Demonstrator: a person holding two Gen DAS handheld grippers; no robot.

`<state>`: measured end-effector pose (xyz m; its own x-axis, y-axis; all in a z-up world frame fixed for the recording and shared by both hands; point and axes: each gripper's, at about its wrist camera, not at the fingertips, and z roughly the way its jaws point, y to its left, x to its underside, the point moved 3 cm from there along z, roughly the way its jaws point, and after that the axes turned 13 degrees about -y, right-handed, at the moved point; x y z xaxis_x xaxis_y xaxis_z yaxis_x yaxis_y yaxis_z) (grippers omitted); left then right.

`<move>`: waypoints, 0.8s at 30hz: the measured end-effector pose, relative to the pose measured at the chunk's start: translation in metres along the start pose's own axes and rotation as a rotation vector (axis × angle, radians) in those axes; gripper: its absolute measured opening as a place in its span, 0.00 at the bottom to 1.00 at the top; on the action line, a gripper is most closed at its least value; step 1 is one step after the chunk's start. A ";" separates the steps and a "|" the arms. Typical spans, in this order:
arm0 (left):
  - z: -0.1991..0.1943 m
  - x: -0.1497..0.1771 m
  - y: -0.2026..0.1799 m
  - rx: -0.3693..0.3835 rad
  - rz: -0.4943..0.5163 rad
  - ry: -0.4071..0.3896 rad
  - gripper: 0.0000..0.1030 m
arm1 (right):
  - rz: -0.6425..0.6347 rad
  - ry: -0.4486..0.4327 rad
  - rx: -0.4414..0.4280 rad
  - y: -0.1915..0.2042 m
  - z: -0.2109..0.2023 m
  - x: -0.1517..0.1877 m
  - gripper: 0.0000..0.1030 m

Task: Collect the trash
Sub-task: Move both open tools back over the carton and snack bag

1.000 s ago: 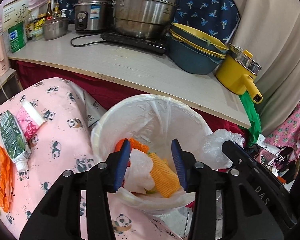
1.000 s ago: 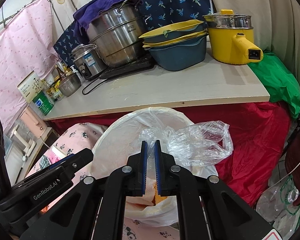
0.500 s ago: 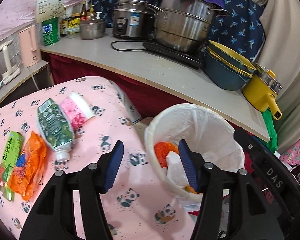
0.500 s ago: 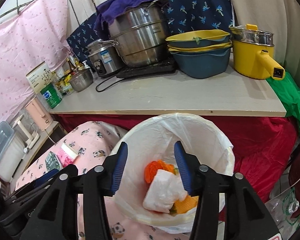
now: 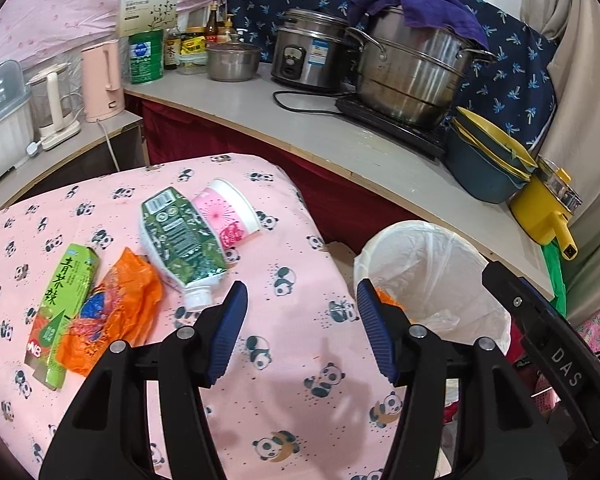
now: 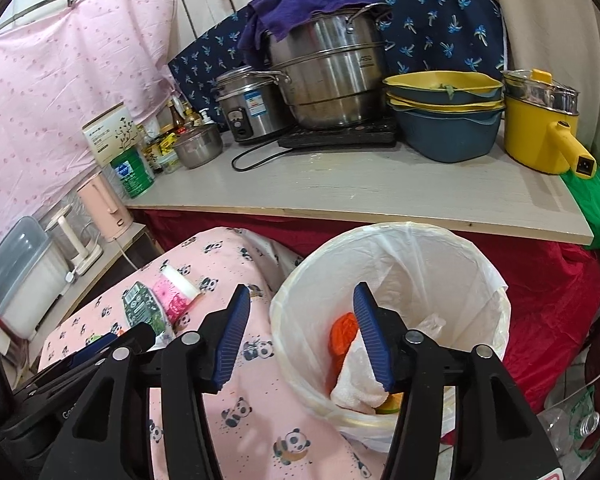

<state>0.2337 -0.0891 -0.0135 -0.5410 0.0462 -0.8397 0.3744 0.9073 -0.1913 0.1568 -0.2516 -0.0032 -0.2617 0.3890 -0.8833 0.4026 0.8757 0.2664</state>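
With the plastic bag dropped into the bin point(image 6: 388, 240), both the right gripper point(image 6: 300, 336) and left gripper point(image 5: 302, 330) had opened empty, the left swinging from the bin toward the green pouch point(image 5: 180, 240) beside it.

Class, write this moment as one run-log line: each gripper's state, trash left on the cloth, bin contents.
left gripper: open, empty | right gripper: open, empty | on cloth: green tube, pink cup, orange wrapper, green box | bin: holds trash

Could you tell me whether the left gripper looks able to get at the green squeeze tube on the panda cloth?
Probably yes: the left gripper is open, and the green squeeze tube lies uncovered just ahead, its white cap facing it.
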 end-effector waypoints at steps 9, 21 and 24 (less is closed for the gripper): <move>-0.021 0.003 0.026 -0.062 -0.002 -0.023 0.60 | -0.049 0.026 -0.046 0.028 -0.007 0.009 0.56; -0.043 0.019 0.076 -0.183 -0.006 -0.030 0.71 | -0.120 0.081 -0.118 0.076 -0.010 0.031 0.57; -0.048 0.023 0.090 -0.204 -0.014 -0.026 0.71 | -0.140 0.095 -0.142 0.091 -0.010 0.038 0.57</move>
<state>0.2189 0.0135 -0.0263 -0.5243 0.0241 -0.8512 0.2049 0.9738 -0.0986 0.1747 -0.1541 -0.0080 -0.3902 0.2804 -0.8770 0.2308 0.9519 0.2017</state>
